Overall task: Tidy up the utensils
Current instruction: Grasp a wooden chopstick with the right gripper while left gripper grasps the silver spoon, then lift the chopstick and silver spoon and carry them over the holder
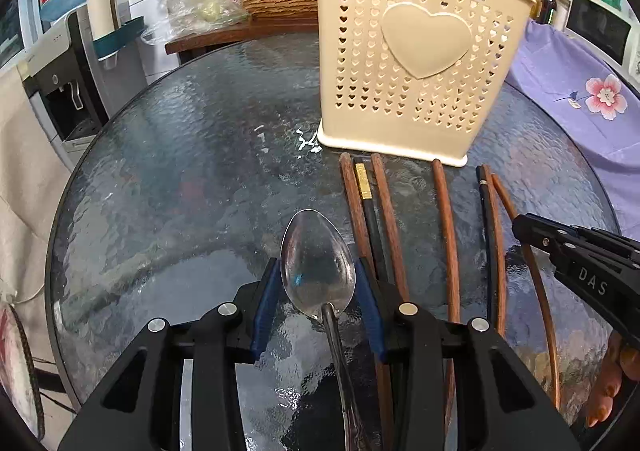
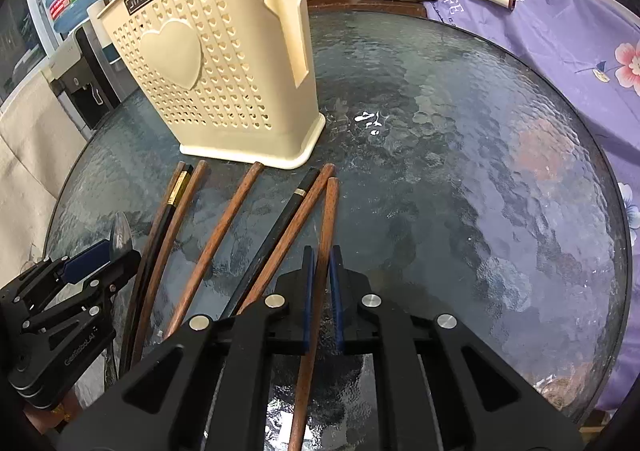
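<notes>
The left gripper [image 1: 318, 283] stands spread, its blue pads [image 1: 267, 307] on either side of the metal spoon [image 1: 318, 263]: the bowl fills the gap and may brush the pads, though a firm pinch cannot be confirmed. The spoon's dark handle runs back under the tongs and is cut off by the frame. The right gripper [image 2: 321, 275] is nearly pressed together around the rightmost wooden chopstick [image 2: 326, 219], which passes between its pads and on beneath the body; whether the pads truly bite it is hard to make out. The other chopsticks [image 2: 224, 227] lie just left of those tongs, their near ends hidden. Ahead of both stands the cream utensil holder [image 1: 416, 51] on the glass table [image 2: 460, 179].
</notes>
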`<state>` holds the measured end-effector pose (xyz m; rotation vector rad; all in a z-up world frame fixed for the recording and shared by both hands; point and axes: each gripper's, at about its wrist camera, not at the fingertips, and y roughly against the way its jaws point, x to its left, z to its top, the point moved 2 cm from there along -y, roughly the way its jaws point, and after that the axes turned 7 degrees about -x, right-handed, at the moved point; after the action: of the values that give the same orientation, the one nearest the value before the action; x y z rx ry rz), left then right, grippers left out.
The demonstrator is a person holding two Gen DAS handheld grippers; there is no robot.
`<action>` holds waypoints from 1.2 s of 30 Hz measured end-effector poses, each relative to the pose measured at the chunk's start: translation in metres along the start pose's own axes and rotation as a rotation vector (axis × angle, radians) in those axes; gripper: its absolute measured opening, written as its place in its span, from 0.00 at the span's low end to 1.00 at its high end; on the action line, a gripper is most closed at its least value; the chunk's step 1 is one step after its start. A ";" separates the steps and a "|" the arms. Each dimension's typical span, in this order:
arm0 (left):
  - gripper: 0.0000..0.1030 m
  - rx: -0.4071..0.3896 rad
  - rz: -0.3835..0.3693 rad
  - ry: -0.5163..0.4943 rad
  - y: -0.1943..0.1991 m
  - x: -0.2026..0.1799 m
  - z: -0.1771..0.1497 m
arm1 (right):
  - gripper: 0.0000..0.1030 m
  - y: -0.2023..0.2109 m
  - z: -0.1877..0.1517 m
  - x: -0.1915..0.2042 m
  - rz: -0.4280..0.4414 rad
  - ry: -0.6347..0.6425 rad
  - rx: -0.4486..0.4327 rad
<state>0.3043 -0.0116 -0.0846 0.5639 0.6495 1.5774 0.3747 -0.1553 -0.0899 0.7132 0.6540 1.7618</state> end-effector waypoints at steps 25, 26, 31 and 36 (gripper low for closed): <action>0.36 -0.219 -0.205 0.029 0.074 0.014 0.032 | 0.07 0.099 0.022 -0.002 0.181 -0.035 -0.293; 0.36 -0.224 -0.215 0.036 0.076 0.014 0.033 | 0.07 0.103 0.022 -0.001 0.186 -0.033 -0.299; 0.36 -0.245 -0.216 0.033 0.083 0.016 0.037 | 0.07 0.113 0.024 0.000 0.196 -0.026 -0.314; 0.36 -0.254 -0.234 0.035 0.087 0.015 0.041 | 0.07 0.123 0.027 0.002 0.212 -0.024 -0.330</action>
<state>0.2685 0.0011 0.0052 0.2615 0.5107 1.4234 0.3164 -0.1848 0.0179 0.5890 0.2666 1.9912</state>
